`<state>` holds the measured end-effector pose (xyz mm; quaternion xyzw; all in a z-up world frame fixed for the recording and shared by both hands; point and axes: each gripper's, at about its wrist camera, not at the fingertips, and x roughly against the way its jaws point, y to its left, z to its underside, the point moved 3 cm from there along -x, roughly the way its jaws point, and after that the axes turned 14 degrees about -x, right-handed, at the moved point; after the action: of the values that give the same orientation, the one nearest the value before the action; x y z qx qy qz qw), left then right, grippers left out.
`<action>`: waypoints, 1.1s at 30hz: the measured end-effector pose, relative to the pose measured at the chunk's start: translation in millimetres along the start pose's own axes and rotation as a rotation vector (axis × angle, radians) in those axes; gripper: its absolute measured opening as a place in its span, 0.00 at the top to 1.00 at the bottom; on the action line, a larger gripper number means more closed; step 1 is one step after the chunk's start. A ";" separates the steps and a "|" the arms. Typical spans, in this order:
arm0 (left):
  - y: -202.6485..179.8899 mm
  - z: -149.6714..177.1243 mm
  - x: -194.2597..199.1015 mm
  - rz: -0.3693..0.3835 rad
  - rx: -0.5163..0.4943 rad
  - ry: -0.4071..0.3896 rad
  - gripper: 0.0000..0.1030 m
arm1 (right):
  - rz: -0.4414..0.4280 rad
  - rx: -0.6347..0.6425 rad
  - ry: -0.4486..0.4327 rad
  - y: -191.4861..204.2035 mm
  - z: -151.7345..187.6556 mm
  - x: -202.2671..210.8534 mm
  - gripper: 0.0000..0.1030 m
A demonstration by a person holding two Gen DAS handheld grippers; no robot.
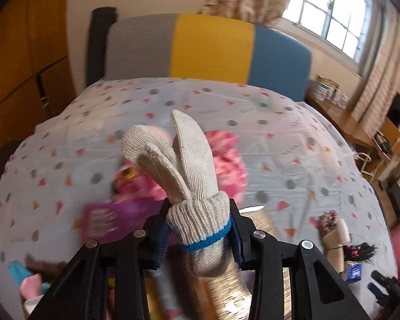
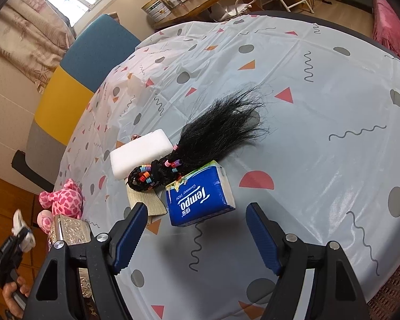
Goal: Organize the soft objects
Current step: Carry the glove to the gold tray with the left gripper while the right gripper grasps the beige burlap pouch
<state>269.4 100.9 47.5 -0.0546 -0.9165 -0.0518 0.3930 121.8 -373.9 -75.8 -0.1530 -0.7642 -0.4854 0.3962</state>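
My left gripper (image 1: 200, 229) is shut on a rolled white knit glove (image 1: 189, 165) with a blue band, held above the table with its fingers sticking up. Behind it lies a pink spotted plush toy (image 1: 226, 160), partly hidden and blurred. My right gripper (image 2: 197, 229) stands open just above the patterned tablecloth (image 2: 320, 133), nothing between its fingers. Right in front of it lies a blue Tempo tissue pack (image 2: 200, 200). Beyond that are a black hair braid with coloured beads (image 2: 213, 136) and a white sponge block (image 2: 140, 152). The plush toy (image 2: 64, 198) lies far left.
A shiny silver box (image 2: 69, 229) stands near the plush toy. A purple packet (image 1: 106, 221), a brown scrunchie (image 1: 328, 221) and blue and pink socks (image 1: 26, 280) lie on the cloth. A grey, yellow and blue chair back (image 1: 210, 48) stands behind the table. A hand (image 2: 12, 293) shows at lower left.
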 end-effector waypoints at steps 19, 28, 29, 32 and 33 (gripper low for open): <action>34.6 165.7 65.3 0.004 0.030 0.024 0.62 | -0.013 0.073 0.038 13.9 11.8 -7.5 0.25; 44.1 228.5 75.6 -0.013 0.072 0.072 0.62 | -0.072 0.163 0.091 35.1 27.1 -11.2 0.25; 43.8 233.0 75.2 -0.016 0.070 0.078 0.62 | -0.068 0.175 0.088 36.7 28.5 -11.4 0.25; 42.6 243.2 72.6 -0.021 0.064 0.089 0.62 | -0.050 0.245 0.108 48.4 36.3 -19.0 0.25; 42.7 245.7 71.3 -0.018 0.069 0.092 0.61 | -0.043 0.274 0.120 54.6 40.3 -23.4 0.25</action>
<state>51.0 181.2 -67.1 -0.0300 -0.8991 -0.0262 0.4360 152.1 -309.3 -68.3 -0.0518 -0.8012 -0.3932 0.4482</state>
